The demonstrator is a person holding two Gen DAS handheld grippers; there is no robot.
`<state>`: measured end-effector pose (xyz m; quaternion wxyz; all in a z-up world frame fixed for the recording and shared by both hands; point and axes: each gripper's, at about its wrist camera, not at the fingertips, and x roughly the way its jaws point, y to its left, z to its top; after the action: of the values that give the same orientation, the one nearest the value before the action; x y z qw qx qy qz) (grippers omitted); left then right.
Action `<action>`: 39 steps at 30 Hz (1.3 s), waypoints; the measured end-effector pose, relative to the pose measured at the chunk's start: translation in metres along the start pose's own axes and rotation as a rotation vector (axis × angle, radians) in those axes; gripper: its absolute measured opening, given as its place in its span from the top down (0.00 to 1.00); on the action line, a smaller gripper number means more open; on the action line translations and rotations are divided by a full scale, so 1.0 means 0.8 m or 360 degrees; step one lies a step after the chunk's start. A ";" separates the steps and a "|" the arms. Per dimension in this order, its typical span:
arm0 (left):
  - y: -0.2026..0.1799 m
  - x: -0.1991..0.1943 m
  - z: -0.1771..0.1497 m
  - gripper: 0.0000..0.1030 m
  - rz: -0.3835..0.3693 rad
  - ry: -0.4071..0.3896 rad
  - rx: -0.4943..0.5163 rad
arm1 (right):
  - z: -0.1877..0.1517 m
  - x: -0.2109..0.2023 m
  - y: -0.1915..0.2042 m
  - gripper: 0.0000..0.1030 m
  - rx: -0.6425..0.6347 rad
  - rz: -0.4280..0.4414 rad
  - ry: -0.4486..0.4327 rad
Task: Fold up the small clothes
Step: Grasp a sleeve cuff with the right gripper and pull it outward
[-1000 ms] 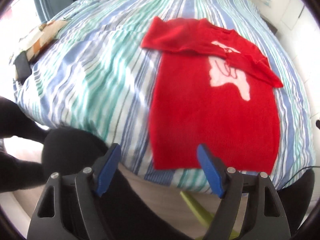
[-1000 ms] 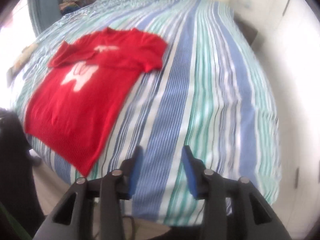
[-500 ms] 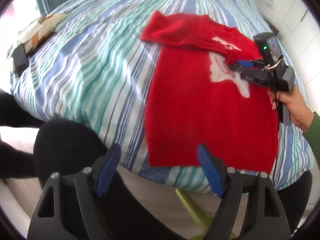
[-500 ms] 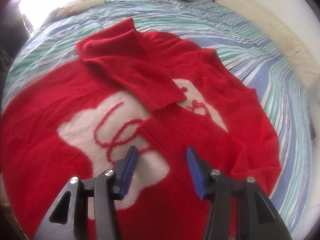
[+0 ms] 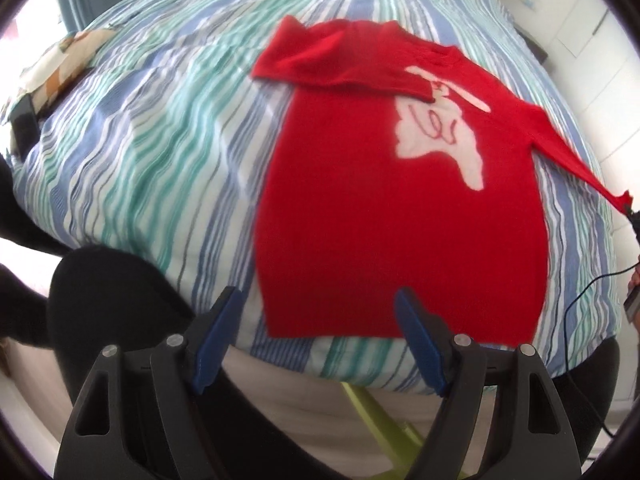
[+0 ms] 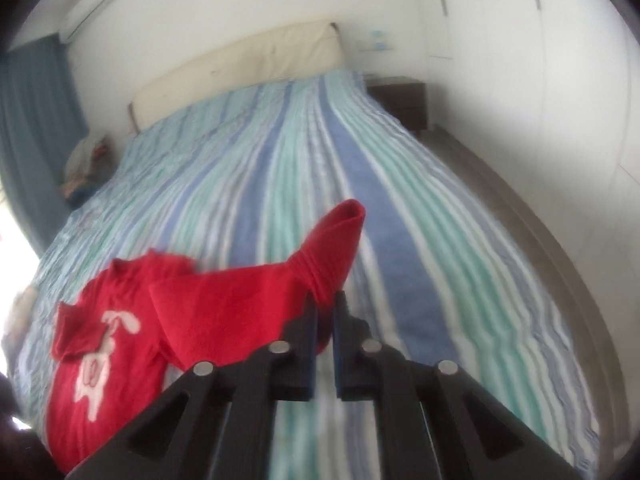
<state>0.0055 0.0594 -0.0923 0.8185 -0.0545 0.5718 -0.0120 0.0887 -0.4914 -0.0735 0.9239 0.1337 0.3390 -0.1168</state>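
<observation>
The right gripper (image 6: 325,312) has its jaws clamped on the cuff of a red knitted sleeve (image 6: 320,264), having just closed on it; the cuff's open end sticks up past the jaw tips. From the jaws the sleeve runs back and to the left to the small red knitted sweater with a white rabbit figure on its front (image 6: 100,352), which lies flat on the blue, teal and white striped bed cover (image 6: 400,200). Beyond the jaws the bed stretches away to a cream padded headboard (image 6: 240,60), with a dark bedside cabinet (image 6: 400,100) to its right.

The left gripper (image 5: 320,320) hangs with its jaws wide apart and nothing between them. Just beyond them lies the sweater's bottom hem (image 5: 400,328), near the bed's edge. Farther out, the other sleeve (image 5: 340,68) is folded across the chest, while the gripped sleeve stretches out taut to the right. A dark-clothed leg (image 5: 120,300) of the person shows left of the jaws.
</observation>
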 end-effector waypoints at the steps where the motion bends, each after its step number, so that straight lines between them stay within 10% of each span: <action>1: -0.012 -0.002 0.003 0.22 -0.0012 -0.0007 0.0036 | -0.011 -0.001 -0.035 0.94 0.0092 -0.0034 0.0029; 9: -0.060 -0.035 0.011 0.22 0.0015 -0.0115 0.0211 | -0.108 0.046 -0.136 0.92 0.0677 0.0183 0.0253; 14: -0.050 -0.016 0.004 0.22 0.0042 -0.0035 0.0170 | -0.121 0.036 -0.162 0.55 0.0948 0.0468 0.0113; 17: -0.048 -0.002 0.000 0.22 0.0018 0.0024 0.0134 | -0.119 0.044 -0.175 0.64 0.1072 0.0516 0.0116; 19: -0.048 0.000 -0.002 0.22 0.0020 0.0028 0.0131 | -0.114 0.051 -0.175 0.96 0.1034 0.0403 0.0203; 26: -0.039 0.014 -0.012 0.22 0.0113 0.0038 0.0159 | -0.109 0.051 -0.156 0.97 0.0552 -0.0045 0.0305; 39: -0.011 0.018 -0.014 0.22 0.0213 0.0035 0.0152 | -0.075 -0.002 -0.158 0.84 0.0526 -0.0103 0.0220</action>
<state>0.0004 0.0488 -0.1091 0.8127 0.0230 0.5820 0.0147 0.0126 -0.5901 -0.1377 0.8596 0.2804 0.3820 -0.1913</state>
